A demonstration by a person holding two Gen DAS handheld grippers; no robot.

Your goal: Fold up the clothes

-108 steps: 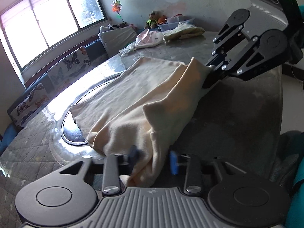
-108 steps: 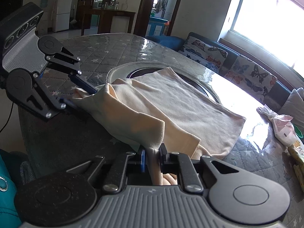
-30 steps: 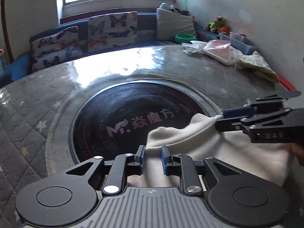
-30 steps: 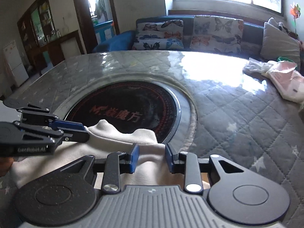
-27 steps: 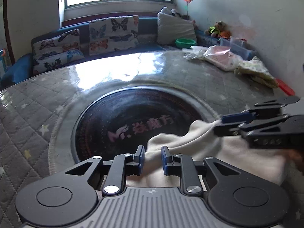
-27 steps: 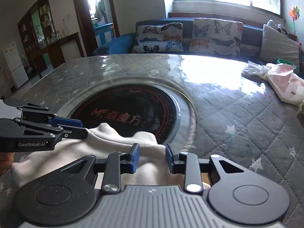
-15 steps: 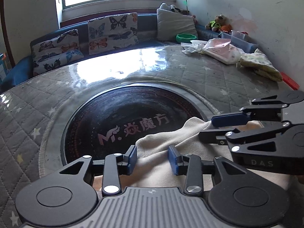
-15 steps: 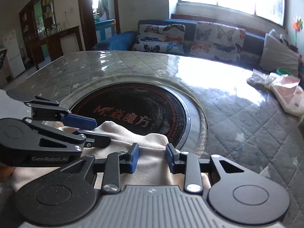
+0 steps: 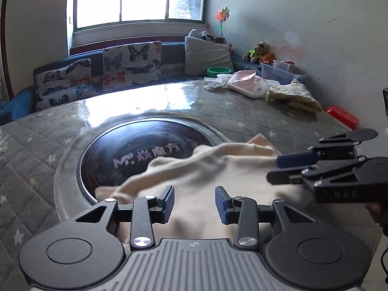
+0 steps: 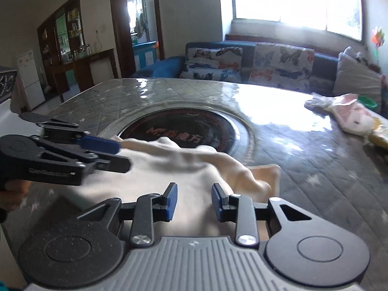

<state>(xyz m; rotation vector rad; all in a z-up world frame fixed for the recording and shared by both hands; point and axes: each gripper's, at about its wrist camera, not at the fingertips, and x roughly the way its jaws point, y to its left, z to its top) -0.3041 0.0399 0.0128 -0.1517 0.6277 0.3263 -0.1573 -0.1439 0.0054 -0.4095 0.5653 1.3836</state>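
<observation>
Doorway (image 10: 141, 24) appears only from the right; both hand-held grippers (image 9: 194, 201) (image 10: 194, 201) gape over cloth (image 9: 218, 169).

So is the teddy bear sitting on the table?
No, the teddy bear sits on the blue sofa by the wall, behind the table.

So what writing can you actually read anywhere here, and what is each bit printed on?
"DAS": on the side of the right tool, seen from the left wrist.
"M." and some Chinese characters: on the dark round glass centre of the table; the characters are too blurred to read surely.
A brand line on the side of the left tool, seen from the right wrist: too blurred to read.
</observation>
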